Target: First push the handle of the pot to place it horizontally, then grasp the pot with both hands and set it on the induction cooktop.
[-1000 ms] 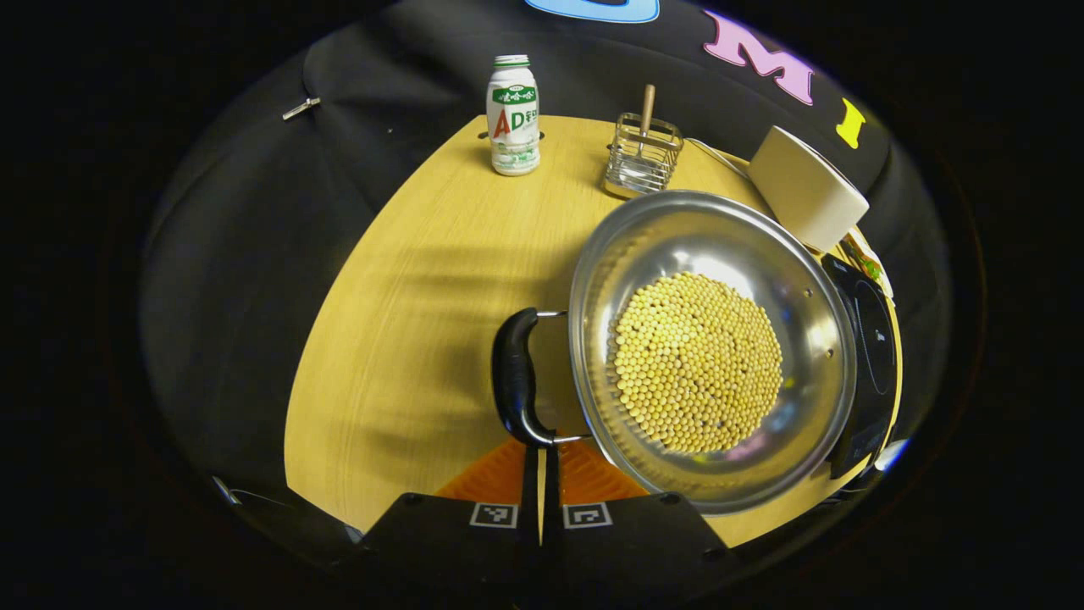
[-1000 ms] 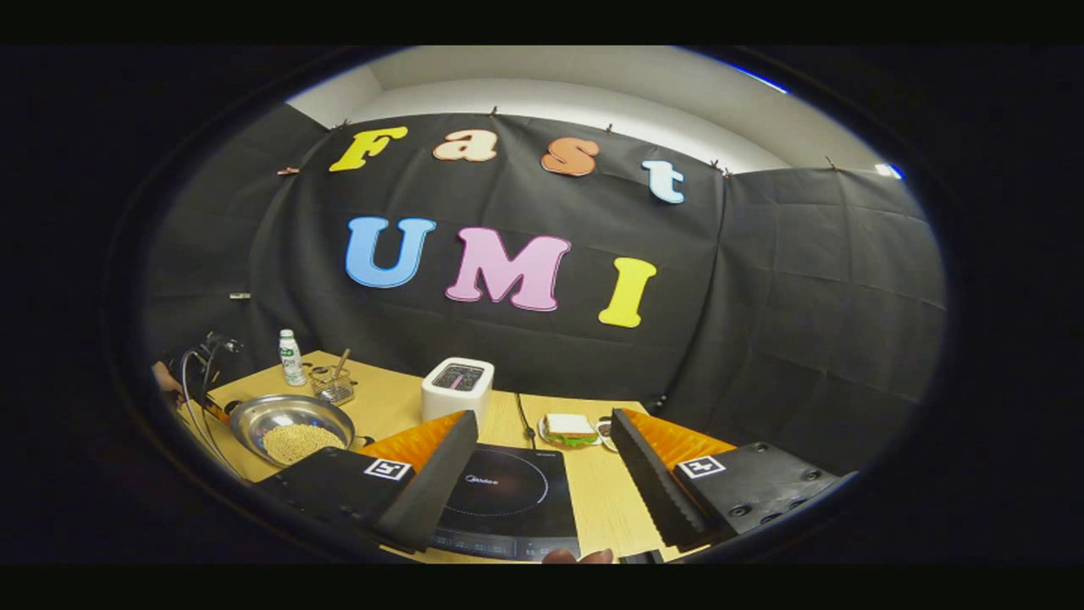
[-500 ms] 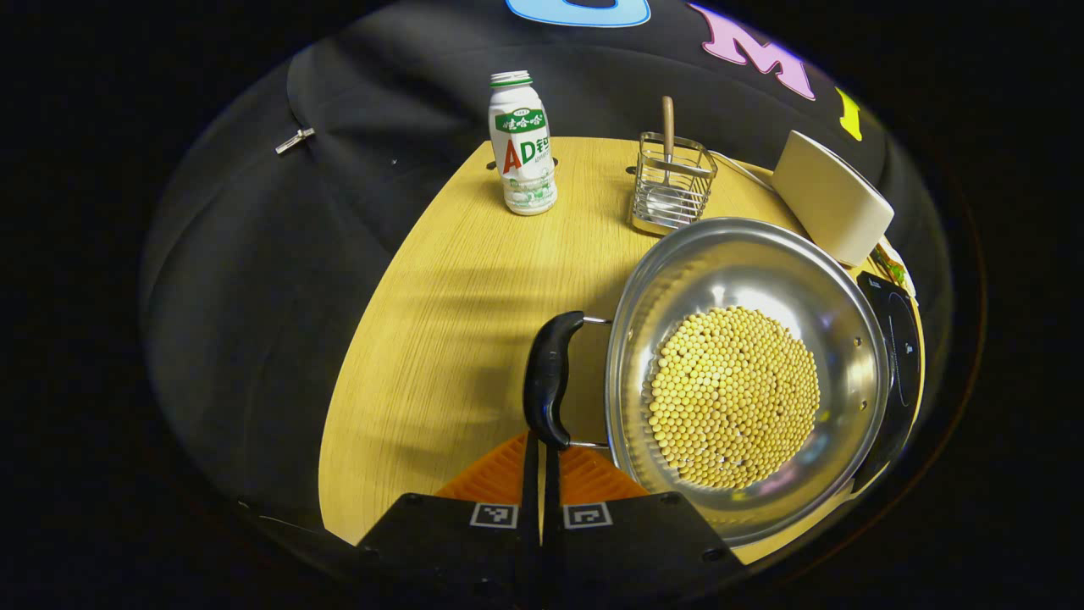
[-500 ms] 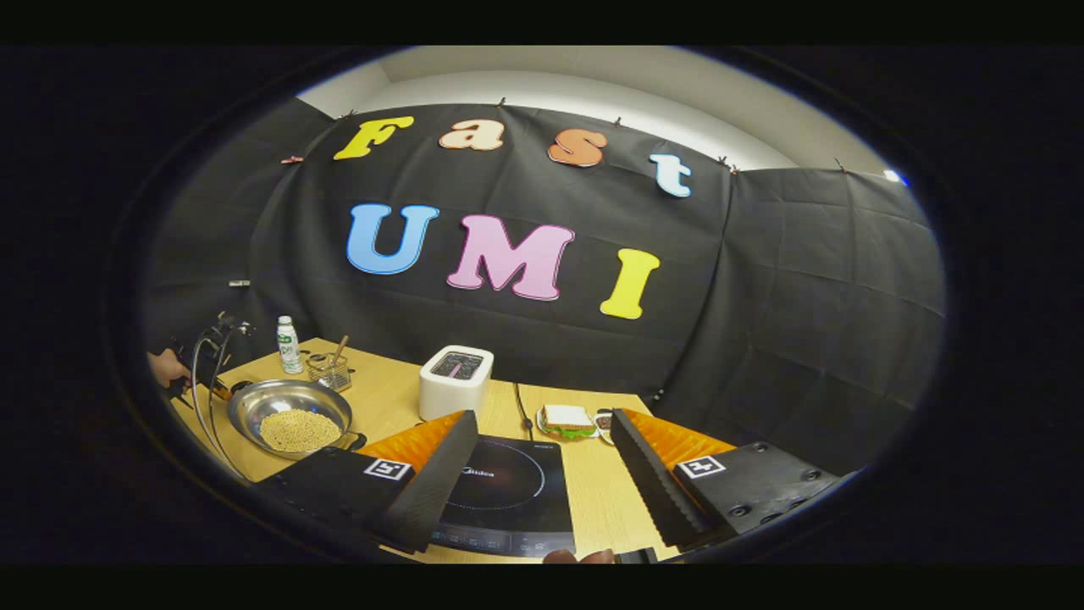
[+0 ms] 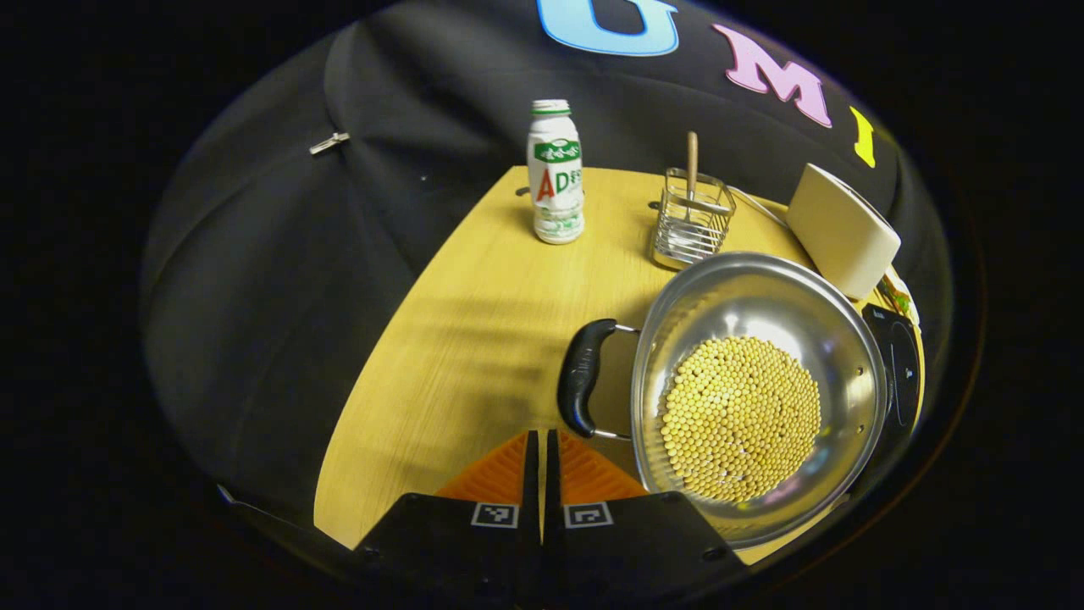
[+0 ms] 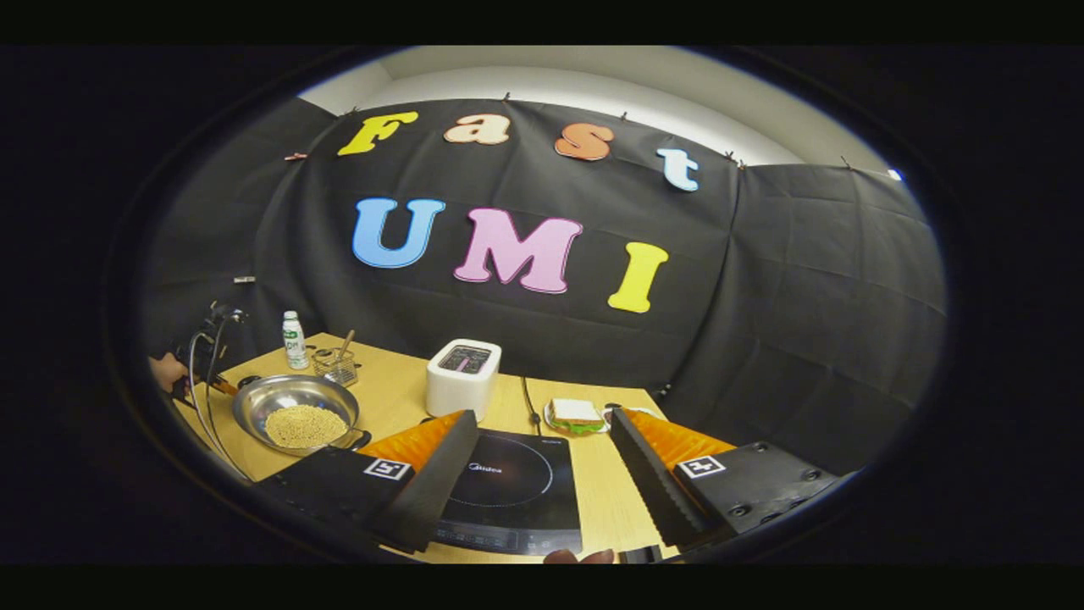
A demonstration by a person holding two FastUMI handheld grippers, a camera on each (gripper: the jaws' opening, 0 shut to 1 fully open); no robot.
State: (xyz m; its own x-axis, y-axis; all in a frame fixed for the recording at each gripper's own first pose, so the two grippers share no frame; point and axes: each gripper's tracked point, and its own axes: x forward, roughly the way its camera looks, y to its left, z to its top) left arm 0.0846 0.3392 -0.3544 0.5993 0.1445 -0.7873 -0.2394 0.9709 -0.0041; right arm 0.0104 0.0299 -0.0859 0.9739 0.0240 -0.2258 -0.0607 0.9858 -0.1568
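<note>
Steel pot (image 5: 758,394) of beans sits on the table (image 5: 474,339) beside the cooktop (image 6: 508,491); left gripper (image 5: 542,440), fingers pressed together, nears its handle (image 5: 583,388). Right gripper (image 6: 542,474) hangs spread. Judged: pushing step; grasping follows.

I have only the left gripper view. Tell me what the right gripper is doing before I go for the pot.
Observer: The right gripper is open, and the induction cooktop shows between its fingers.
Operator: Report what sits on that cooktop.
Observer: Nothing on the part that shows; the gripper's left finger hides one corner.
Operator: Describe the pot's far side.
Observer: The pot has a second dark handle on the side facing the cooktop.
</note>
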